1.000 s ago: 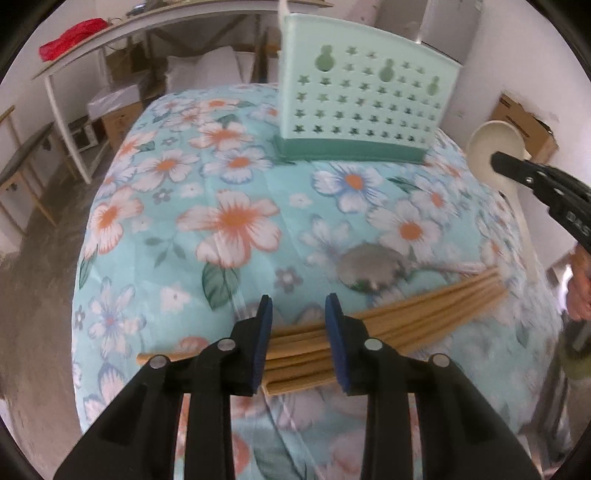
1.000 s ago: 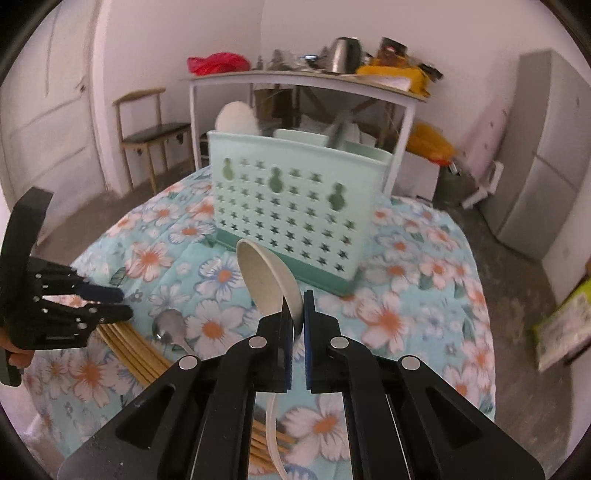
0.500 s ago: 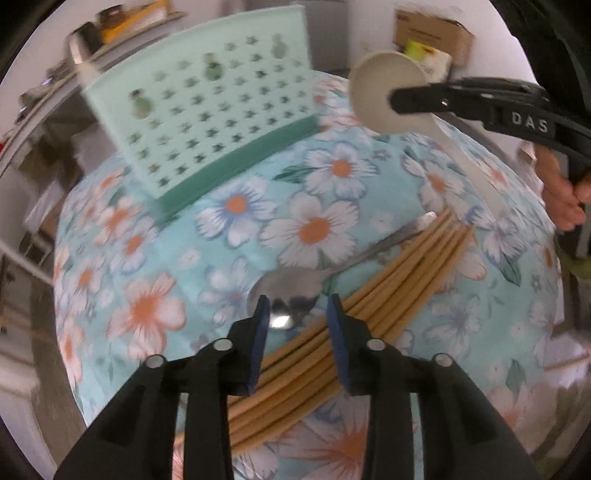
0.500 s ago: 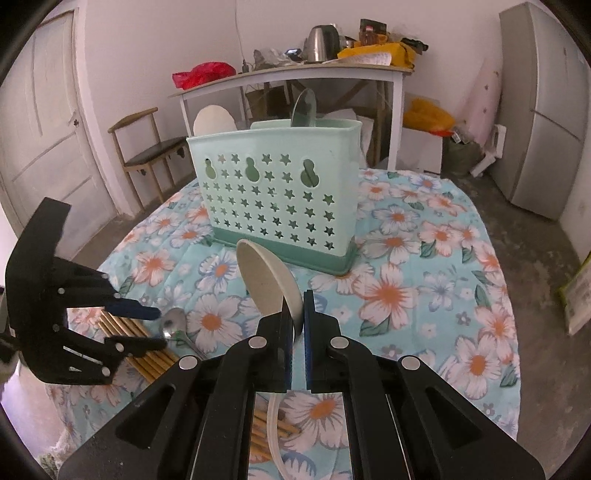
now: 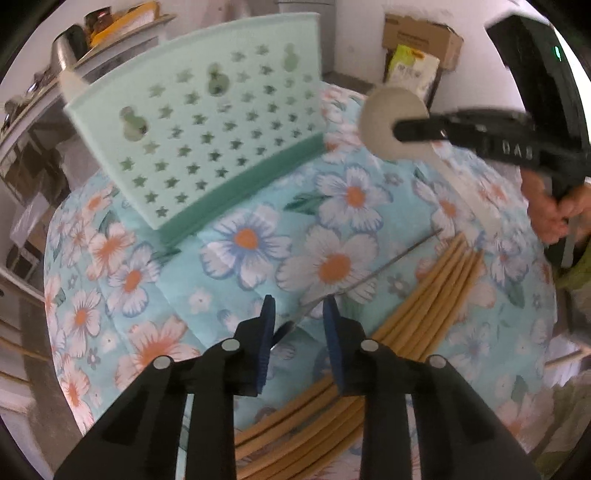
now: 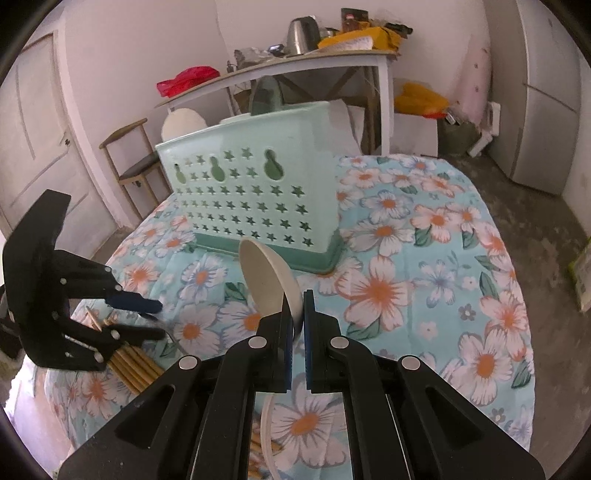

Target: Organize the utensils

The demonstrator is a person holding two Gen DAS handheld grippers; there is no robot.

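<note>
1. The green holder [image 6: 255, 199] stands tall in the middle of the table, blocking the way straight ahead.
2. Bare flowered cloth [image 6: 436, 258] to its right leaves open room.
3. The chopsticks [image 5: 417, 314] lie just beside the left gripper [image 5: 297, 347].

We're in a home, prob. a plain multi-use room w/ kitchen things in it. We see a round desk [image 6: 491, 206] under a floral cloth, w/ a mint utensil caddy [image 6: 251, 195] standing on it. Behind it a long side table [image 6: 295, 66] carries an electric kettle [image 6: 301, 31], a red bag [image 6: 184, 79], yellow packets & other clutter. A wooden chair [image 6: 129, 155] stands by a panelled door [image 6: 40, 140] at left; a grey fridge [image 6: 543, 92] stands at right. Floor is bare concrete [image 6: 532, 206]; walls plain white. Cardboard boxes [image 5: 417, 33] sit against the wall, seen from the left wrist cam.
</note>
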